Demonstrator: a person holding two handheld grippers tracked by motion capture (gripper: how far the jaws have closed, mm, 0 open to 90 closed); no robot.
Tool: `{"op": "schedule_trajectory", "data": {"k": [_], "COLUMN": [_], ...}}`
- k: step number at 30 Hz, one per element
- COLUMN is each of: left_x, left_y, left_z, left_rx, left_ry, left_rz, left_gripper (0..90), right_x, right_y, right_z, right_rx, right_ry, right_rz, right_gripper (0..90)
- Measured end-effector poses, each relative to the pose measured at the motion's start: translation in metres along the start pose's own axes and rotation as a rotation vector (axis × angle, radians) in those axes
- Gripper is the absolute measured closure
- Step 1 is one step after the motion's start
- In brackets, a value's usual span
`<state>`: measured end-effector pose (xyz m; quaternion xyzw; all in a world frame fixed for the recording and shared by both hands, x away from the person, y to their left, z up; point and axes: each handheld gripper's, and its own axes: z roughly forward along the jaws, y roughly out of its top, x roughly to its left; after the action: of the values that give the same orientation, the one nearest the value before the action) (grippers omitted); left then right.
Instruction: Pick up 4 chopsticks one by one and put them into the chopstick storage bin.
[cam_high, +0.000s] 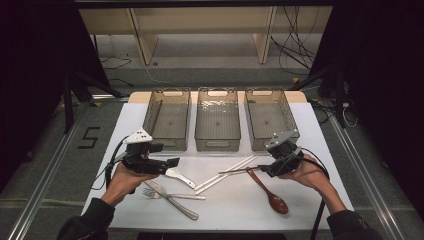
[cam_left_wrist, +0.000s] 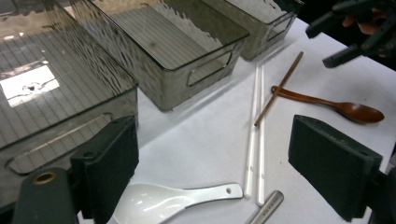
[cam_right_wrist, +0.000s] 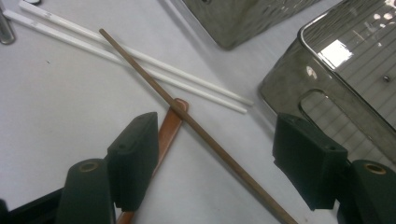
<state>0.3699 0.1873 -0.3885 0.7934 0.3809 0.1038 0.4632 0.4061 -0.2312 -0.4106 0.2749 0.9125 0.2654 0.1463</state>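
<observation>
Brown chopstick (cam_right_wrist: 201, 133) sits btwn right gripper (cam_right_wrist: 217, 163) jaws, spread wide, gripping nothing. Drop lower, centre the stick, pinch clear of wooden spoon (cam_right_wrist: 166, 135) handle. Left gripper (cam_left_wrist: 229, 168) also spread, empty.

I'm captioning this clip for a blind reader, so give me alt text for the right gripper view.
A brown chopstick lies between the open jaws of the right hand-held gripper, resting across a brown spoon handle. Two white chopsticks lie beyond, near two clear bins.

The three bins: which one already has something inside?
The left bin: a brown chopstick lies along its left wall. The middle bin and right bin hold nothing.
</observation>
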Motion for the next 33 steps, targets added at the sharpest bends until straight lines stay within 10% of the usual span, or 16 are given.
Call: {"op": "schedule_trajectory", "data": {"k": [14, 33], "left_x": [-0.018, -0.015], "left_y": [-0.019, -0.029], "left_z": [-0.003, 0.0], "left_rx": [0.029, 0.048], "left_ry": [-0.013, 0.003], "left_rz": [0.036, 0.046], "left_gripper": [15.4, 15.4], "right_x": [-0.015, -0.02], "right_y": [0.002, -0.001], "right_z": [0.025, 0.051], "right_rx": [0.179, 0.274], "right_ry": [0.03, 0.084], "right_rz": [-0.077, -0.115], "right_gripper": [39.1, 53.3]}}
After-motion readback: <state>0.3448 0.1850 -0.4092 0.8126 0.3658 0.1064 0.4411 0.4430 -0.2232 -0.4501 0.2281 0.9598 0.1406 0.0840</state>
